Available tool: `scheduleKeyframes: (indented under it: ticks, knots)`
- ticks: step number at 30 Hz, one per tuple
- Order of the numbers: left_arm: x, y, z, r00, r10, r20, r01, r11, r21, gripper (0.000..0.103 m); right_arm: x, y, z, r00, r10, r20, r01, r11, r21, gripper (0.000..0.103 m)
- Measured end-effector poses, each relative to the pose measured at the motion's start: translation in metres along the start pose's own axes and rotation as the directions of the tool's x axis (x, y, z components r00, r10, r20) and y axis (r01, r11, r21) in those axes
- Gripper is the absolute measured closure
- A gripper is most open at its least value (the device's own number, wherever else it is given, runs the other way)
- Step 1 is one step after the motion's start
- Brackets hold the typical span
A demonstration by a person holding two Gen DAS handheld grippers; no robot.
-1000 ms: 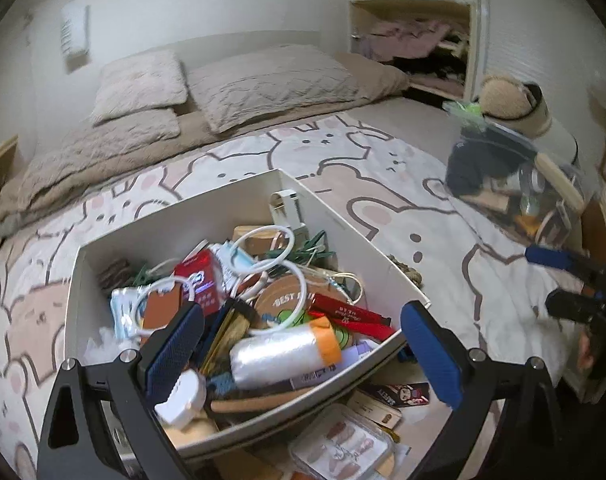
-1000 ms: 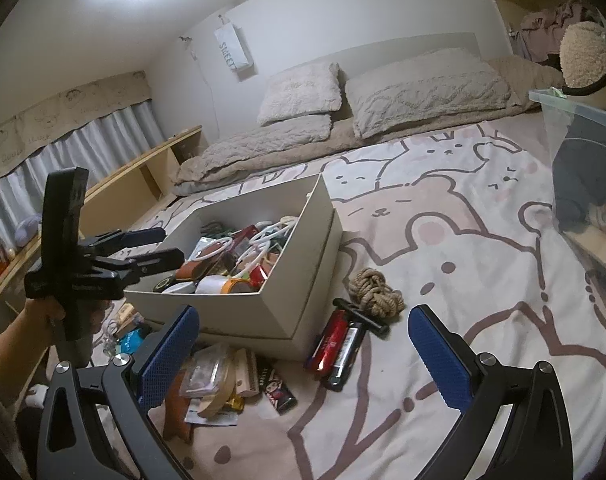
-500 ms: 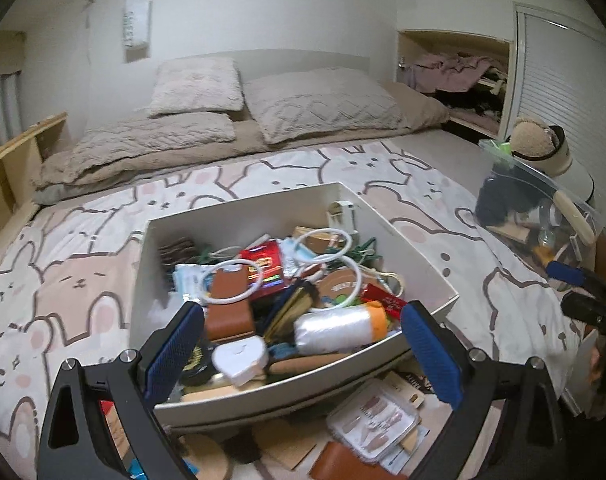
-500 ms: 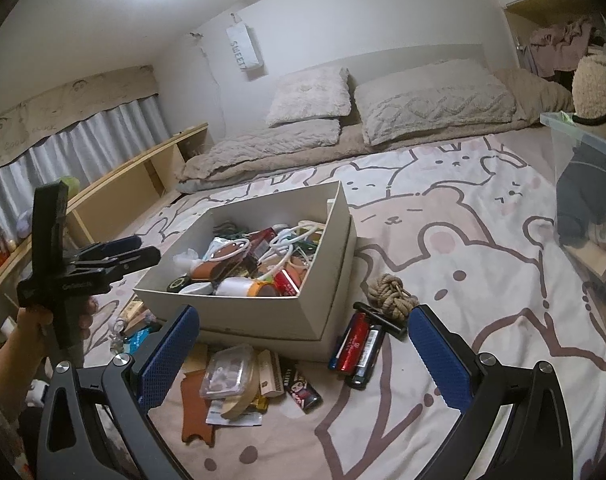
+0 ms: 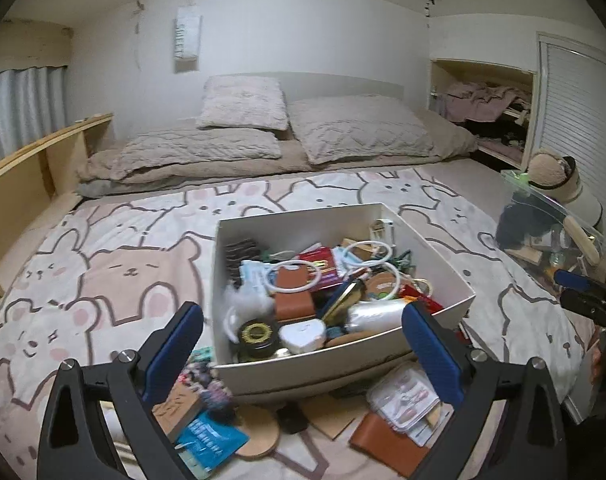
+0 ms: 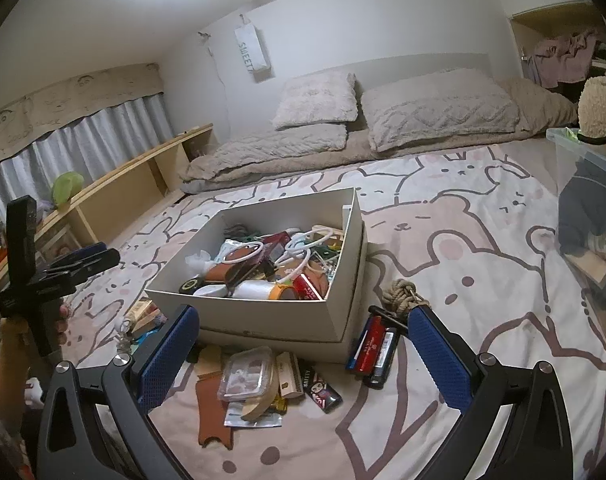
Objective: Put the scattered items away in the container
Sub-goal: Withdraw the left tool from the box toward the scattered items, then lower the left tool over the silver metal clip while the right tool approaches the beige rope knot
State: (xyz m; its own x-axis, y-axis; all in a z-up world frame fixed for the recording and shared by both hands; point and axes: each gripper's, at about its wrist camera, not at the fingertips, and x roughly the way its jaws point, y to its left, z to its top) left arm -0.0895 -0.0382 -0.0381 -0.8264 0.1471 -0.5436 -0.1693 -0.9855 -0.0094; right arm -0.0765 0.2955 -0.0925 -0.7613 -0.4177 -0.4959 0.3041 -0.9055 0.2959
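A white open box [image 5: 443,270] [image 6: 263,312] full of small items sits on the bear-print bedspread. Loose items lie in front of it: a clear plastic case [image 6: 249,374] [image 5: 403,398], a brown leather piece [image 6: 213,412], a dark snack packet [image 6: 323,394], red and black batteries [image 6: 377,342], a knotted rope [image 6: 401,294], a blue packet [image 5: 211,438] and a cork coaster [image 5: 259,432]. My left gripper [image 5: 303,356] is open and empty, held over the box's near edge. My right gripper [image 6: 303,354] is open and empty, above the loose pile.
A clear storage bin [image 5: 551,232] with a plush toy stands at the right. Pillows [image 5: 303,128] lie at the head of the bed. A wooden shelf [image 6: 135,184] runs along the left wall.
The left gripper has pulled back and swung left, so the box sits further right and smaller in its view. The right gripper has drifted slightly closer to the box. Both stayed open.
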Motion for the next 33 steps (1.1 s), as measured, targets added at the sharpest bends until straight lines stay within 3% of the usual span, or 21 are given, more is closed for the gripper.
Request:
scheduleKeyframes:
  ticks: [15, 23, 33]
  knots:
    - [-0.034, 0.051, -0.014, 0.995, 0.086, 0.053, -0.083, 0.995, -0.053, 0.0, -0.006, 0.006, 0.001, 0.999, -0.026, 0.023, 0.026, 1.0, -0.004, 0.0]
    - [-0.037, 0.082, -0.025, 0.988, 0.143, 0.055, -0.137, 0.986, -0.1, 0.0, -0.007, 0.003, 0.001, 0.999, -0.04, 0.034, 0.04, 0.999, -0.004, 0.0]
    - [-0.028, 0.114, -0.042, 0.986, 0.162, 0.028, -0.155, 0.971, -0.18, 0.0, -0.001, -0.007, -0.003, 0.998, -0.063, 0.024, 0.063, 0.998, 0.007, 0.0]
